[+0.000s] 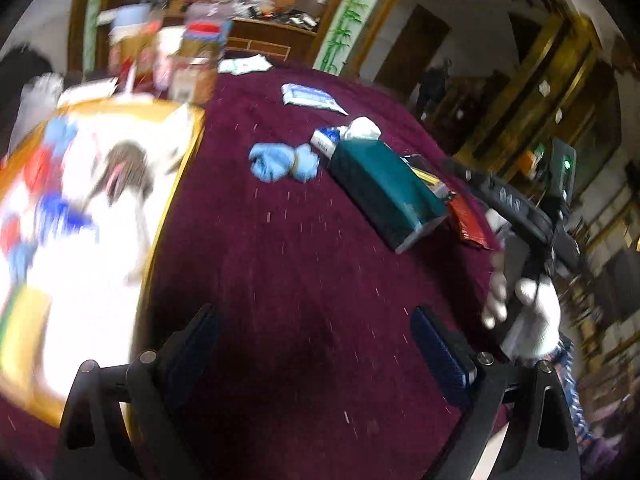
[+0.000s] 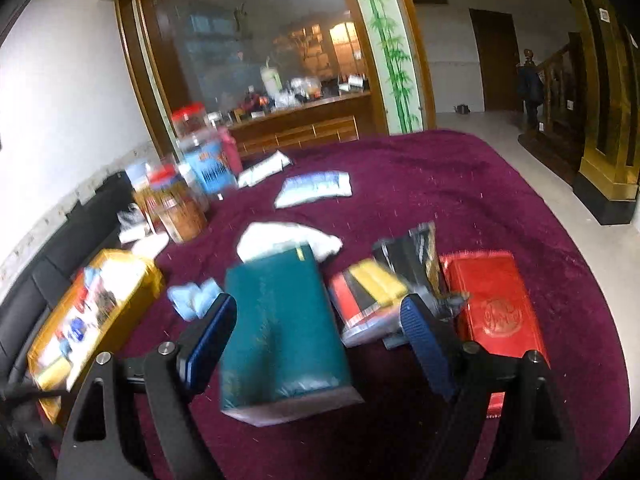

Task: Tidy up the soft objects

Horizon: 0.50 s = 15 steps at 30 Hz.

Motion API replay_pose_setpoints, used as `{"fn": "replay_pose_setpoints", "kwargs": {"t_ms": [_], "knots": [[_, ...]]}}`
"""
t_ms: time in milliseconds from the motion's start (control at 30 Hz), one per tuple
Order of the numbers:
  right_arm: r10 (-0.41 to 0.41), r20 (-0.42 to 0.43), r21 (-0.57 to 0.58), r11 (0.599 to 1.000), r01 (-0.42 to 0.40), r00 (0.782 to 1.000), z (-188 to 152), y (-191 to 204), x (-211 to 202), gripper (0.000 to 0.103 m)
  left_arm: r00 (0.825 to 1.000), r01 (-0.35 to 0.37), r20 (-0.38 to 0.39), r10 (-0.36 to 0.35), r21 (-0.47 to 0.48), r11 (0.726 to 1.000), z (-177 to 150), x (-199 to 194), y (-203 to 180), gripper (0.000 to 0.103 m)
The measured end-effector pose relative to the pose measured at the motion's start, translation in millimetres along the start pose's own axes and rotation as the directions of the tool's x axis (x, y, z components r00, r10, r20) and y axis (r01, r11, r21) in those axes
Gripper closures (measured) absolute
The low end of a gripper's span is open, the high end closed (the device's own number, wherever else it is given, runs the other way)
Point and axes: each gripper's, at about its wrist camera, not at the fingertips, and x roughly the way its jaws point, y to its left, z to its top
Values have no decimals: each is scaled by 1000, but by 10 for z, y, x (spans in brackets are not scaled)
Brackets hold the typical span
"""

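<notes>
The left claw [image 1: 316,344] is spread wide with nothing between its 2 blue pads, hovering over bare maroon tabletop [image 1: 280,280]. The right claw [image 2: 320,332] is also wide open and holds nothing; the near end of the green tissue box [image 2: 280,332] lies between its fingers, though contact cannot be told. Just left of that box rests a crumpled light-blue cloth [image 1: 282,162], with white tissue [image 2: 288,240] at the box's far end. To its right lie a red-and-yellow packet [image 2: 368,288] and a red box [image 2: 496,304]. Farther back sits a white-and-blue soft pack [image 2: 316,188], and at the left a yellow tray [image 2: 120,268] of blurred items.
</notes>
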Motion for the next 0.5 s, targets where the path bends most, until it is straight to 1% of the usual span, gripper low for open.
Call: {"fn": "replay_pose_setpoints", "kwargs": {"t_ms": [33,67,167,200,267,333,400,467,500], "knots": [[-3,-22,3,1000,3,1000,-25,-15,37,20,1000,-15,-2,15,25,1000,86,56,-36,6],[5,-27,12,1000,-5,1000,-36,-29,49,20,999,-32,3,32,56,998,180,112,-76,6],[15,-20,7,1000,-15,1000,-48,-5,29,20,995,-90,49,82,181,979,474,313,-196,6],[3,-16,-8,1000,-3,1000,-53,19,22,20,992,-121,65,109,239,963,590,427,-250,6],[-6,-10,-28,1000,5,1000,-61,53,13,20,986,-169,62,157,315,934,757,658,-308,6],[-14,-9,-47,999,14,1000,-66,86,12,20,977,-209,46,207,360,909,893,893,-316,6],[-28,-5,-67,997,27,1000,-67,120,11,20,967,-243,28,252,383,891,992,1102,-290,6],[-33,1,-76,997,33,999,-66,138,-2,20,951,-293,35,309,429,855,1065,1303,-294,6],[-34,3,-76,997,34,999,-65,136,-9,20,946,-304,38,322,451,839,1095,1378,-306,6]]}}
